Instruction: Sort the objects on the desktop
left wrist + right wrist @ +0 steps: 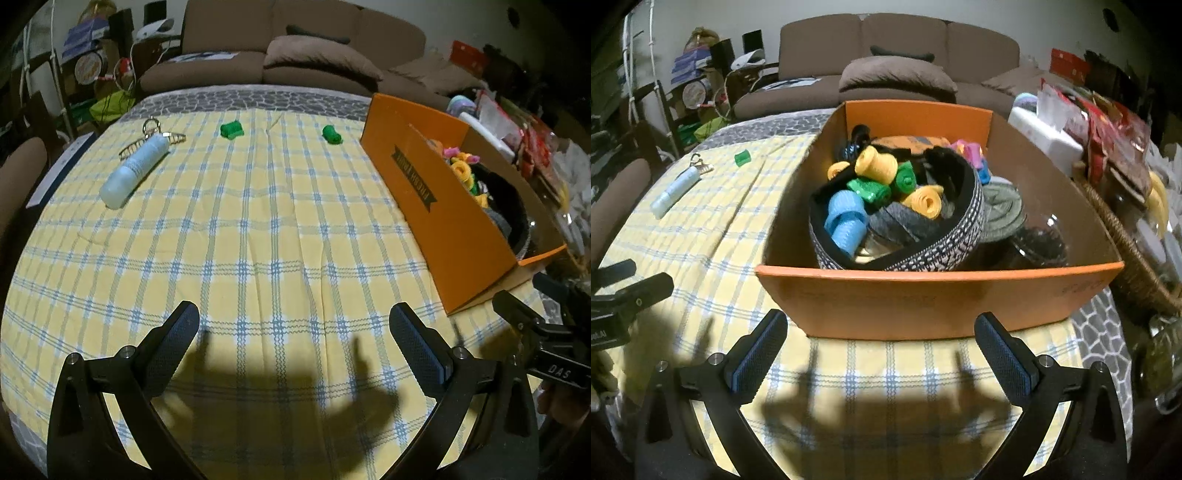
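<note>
Both grippers hang over the checked tablecloth (258, 229) with nothing between their fingers: our left gripper (294, 341) has its jaws spread wide over bare cloth, and our right gripper (881, 349) is spread just as wide, its fingertips just short of the near wall of the orange box (923, 295). Judging from what lies where, we are well into the sorting but not finished. Inside the box, a patterned fabric basket (923, 254) already holds a heap of small rolls: a blue one (846, 221) at its 8 o'clock, yellow ones (877, 164) toward 12 and (925, 201) near the middle, green ones (871, 190) between them, with pink pieces (971, 151) beyond the basket's far rim and a grey round pad (1001, 210) beside it at 3 o'clock. Four things are left out on the cloth, all seen from the left wrist: a pale blue bottle (135, 171) lying on its side at 10 o'clock, a gold hair claw (155, 138) touching or partly under the bottle's far end, a green roll (232, 129) at 11 o'clock, and a second green piece (331, 134) at about 1 o'clock, near the box's far corner. Each is well apart from either gripper, so we reckon the remaining work is four more pick-ups across the far half of the table, the green pieces looking the likeliest matches for the basket.
</note>
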